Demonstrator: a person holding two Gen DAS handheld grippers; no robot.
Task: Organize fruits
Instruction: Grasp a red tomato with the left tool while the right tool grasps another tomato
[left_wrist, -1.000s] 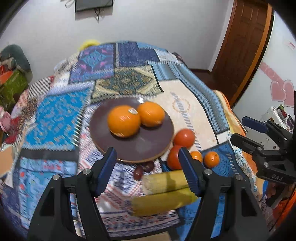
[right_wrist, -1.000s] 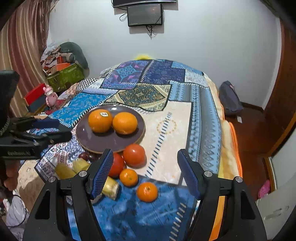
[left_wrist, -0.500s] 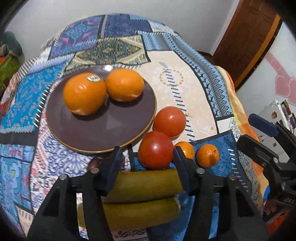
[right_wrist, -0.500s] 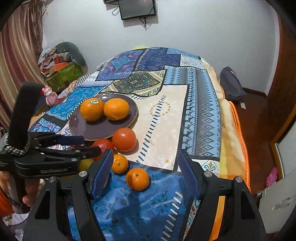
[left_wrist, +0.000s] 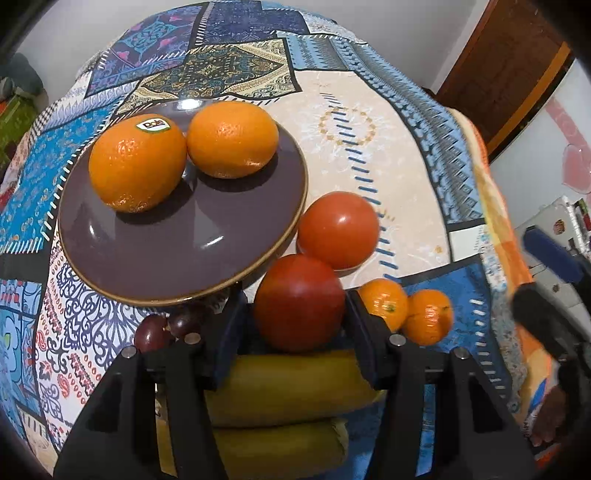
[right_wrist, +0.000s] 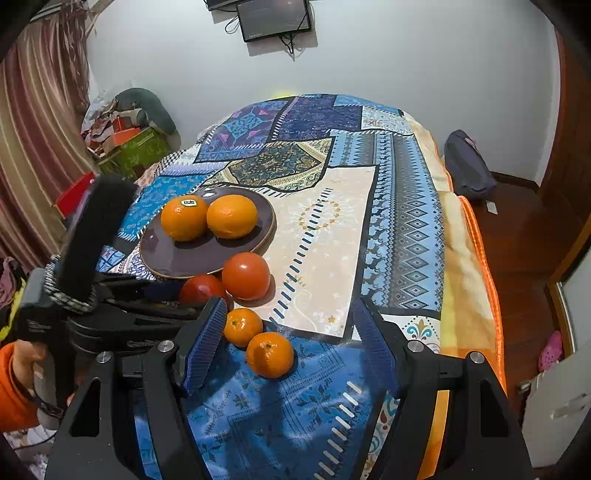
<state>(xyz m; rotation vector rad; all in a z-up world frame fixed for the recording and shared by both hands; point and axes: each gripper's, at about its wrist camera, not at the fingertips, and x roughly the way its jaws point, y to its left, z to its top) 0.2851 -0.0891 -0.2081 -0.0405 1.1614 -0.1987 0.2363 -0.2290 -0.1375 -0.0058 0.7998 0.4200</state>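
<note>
Left gripper (left_wrist: 299, 314): jaws have just been closing and now flank the darker tomato (left_wrist: 298, 301), 1 pad (left_wrist: 360, 314) on each side. Pads appear to touch the skin, so judged gripping; contact on the left pad is partly shadowed. Approach is steep from above, prob. because the tomato is boxed in by neighbours.

Right gripper (right_wrist: 288, 343): jaws stand apart, nothing between the pads, hovering over the blue cloth (right_wrist: 332, 258). 2 mandarins (right_wrist: 269, 354) lie just ahead of it, toward its left pad; judged to be its likely next target, parked clear of the left tool.

Placement, left wrist view, plate (left_wrist: 184, 251) as clock centre:
- 2 large oranges (left_wrist: 138, 166) on the plate, at 11 and 1, touching. Front half of the plate bare, so room for more fruit.
- Lighter tomato (left_wrist: 338, 229) at 3, off the plate, by the rim.
- Darker tomato at 5, touching the lighter 1 and near the rim.
- 2 yellow bananas (left_wrist: 291, 384), side by side at 6, beneath the gripper.
- 2 dark grapes (left_wrist: 151, 334) at 7, just off the rim.

Judgement: sorting approx. begun; only the oranges are plated. Risk: a tomato is soft and smooth, so a hard squeeze could bruise it, a light 1 could let it slip.
</note>
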